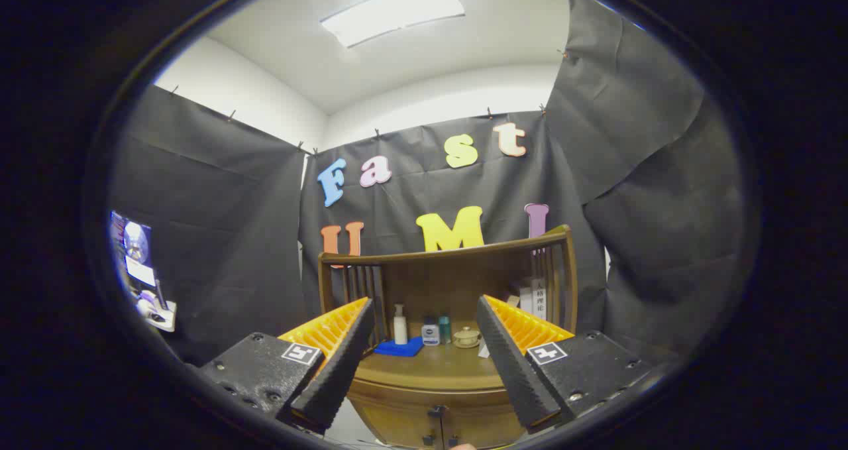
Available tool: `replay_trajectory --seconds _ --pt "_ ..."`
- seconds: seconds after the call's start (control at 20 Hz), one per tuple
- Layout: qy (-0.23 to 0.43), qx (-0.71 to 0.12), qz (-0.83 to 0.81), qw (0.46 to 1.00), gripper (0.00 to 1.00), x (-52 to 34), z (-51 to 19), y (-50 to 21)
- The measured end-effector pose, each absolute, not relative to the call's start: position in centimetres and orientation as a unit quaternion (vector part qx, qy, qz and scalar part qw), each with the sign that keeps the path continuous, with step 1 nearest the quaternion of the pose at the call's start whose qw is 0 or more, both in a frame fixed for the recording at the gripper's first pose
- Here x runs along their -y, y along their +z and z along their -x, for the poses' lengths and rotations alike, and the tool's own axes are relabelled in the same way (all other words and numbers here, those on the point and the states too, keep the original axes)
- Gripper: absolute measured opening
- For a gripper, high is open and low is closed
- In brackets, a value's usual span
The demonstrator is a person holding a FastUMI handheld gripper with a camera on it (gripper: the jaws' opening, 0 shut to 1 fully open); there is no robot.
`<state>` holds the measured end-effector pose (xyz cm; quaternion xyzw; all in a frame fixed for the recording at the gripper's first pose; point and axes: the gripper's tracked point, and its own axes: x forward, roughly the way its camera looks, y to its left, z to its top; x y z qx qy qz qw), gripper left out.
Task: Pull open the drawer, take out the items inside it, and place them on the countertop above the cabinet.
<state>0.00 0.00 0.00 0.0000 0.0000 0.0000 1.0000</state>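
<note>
Gripper (424, 357) fingers spread wide, facing wooden cabinet (437, 377)

The cabinet (424, 397) is showing a warm brown wood, and its surface (437, 370) is looking the same brown. A bright blue cloth (399, 348) is lying there. The bottle (400, 324) is looking white, the small jar (430, 335) white with a dark blue label, and the little lidded cup (467, 337) cream. The ceiling light (392, 11) is glowing white.

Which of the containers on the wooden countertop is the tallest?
The white pump bottle, beside the blue cloth. It rises well above the short white jar and teal bottle. The gripper is open.
</note>
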Motion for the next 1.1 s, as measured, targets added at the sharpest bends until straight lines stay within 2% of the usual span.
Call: replay_trajectory --seconds 0.55,0.85,1.1 --pt "-0.020 -0.001 -0.001 1.000 0.98 0.6 -1.1 -1.8" --pt "-0.016 -0.032 0.001 0.999 0.98 0.1 -2.6 -7.5" --pt "-0.025 -0.093 -0.003 0.995 0.98 0.8 -4.4 -16.2"
